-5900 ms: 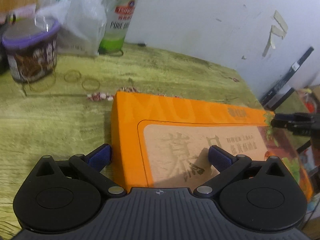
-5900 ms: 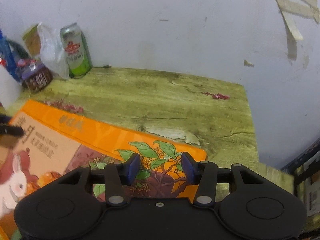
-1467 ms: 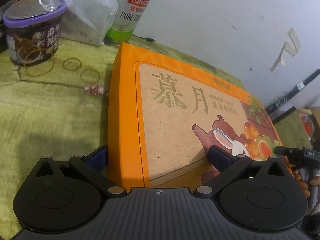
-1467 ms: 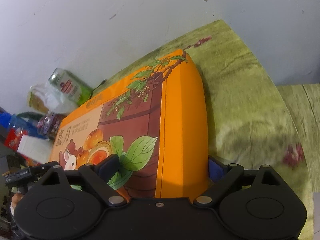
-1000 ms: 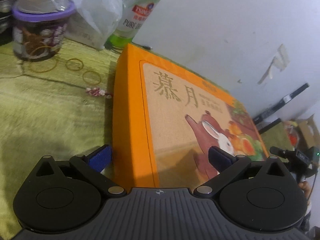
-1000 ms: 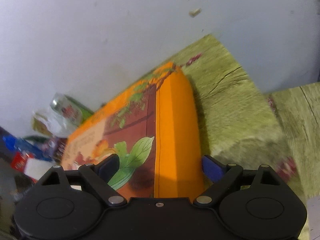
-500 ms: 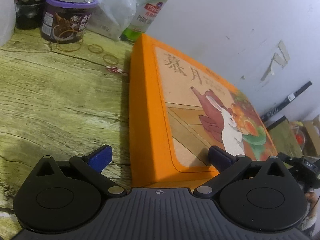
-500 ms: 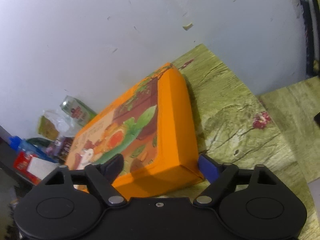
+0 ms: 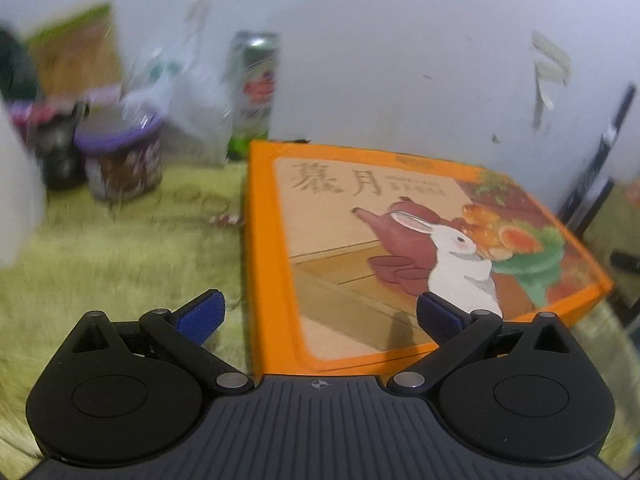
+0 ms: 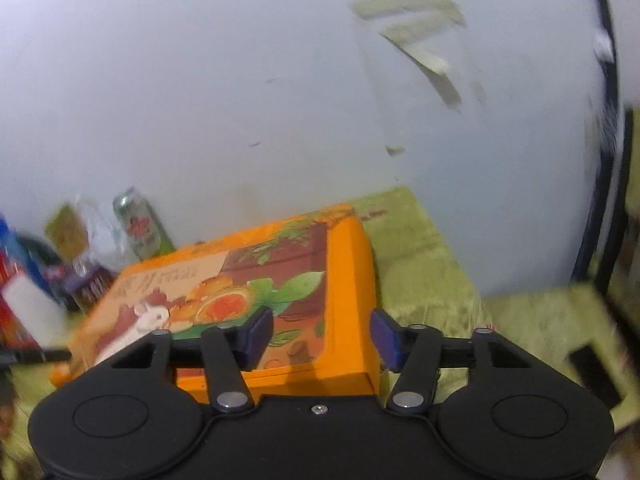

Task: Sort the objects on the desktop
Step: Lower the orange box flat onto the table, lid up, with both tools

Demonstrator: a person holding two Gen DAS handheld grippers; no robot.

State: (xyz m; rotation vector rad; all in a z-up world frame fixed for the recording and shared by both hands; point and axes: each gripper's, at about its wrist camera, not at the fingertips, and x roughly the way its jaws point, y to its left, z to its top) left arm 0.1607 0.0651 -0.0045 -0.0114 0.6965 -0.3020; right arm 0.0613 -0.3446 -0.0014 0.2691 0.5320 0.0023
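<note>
The orange mooncake gift box [image 9: 400,248] lies flat on the bench [image 9: 120,256] near the wall. The left tool [image 9: 318,314] and right tool [image 10: 322,336] are both spread wide, gripping nothing. Box apparently placed; the beer can [image 9: 256,92], purple-lidded tin [image 9: 120,156] and plastic bag [image 9: 188,96] look unsorted.

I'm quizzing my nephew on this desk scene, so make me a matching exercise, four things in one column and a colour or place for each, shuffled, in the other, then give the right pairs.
Things:
1. gift box
2. beer can
3. jar lid
4. left gripper

Descriptions:
A. purple, left of the plastic bag
B. orange, with a white rabbit printed on top
C. open, straddling the box's near left corner
D. green and silver, upright by the wall

Pairs: 1-B, 2-D, 3-A, 4-C
</note>
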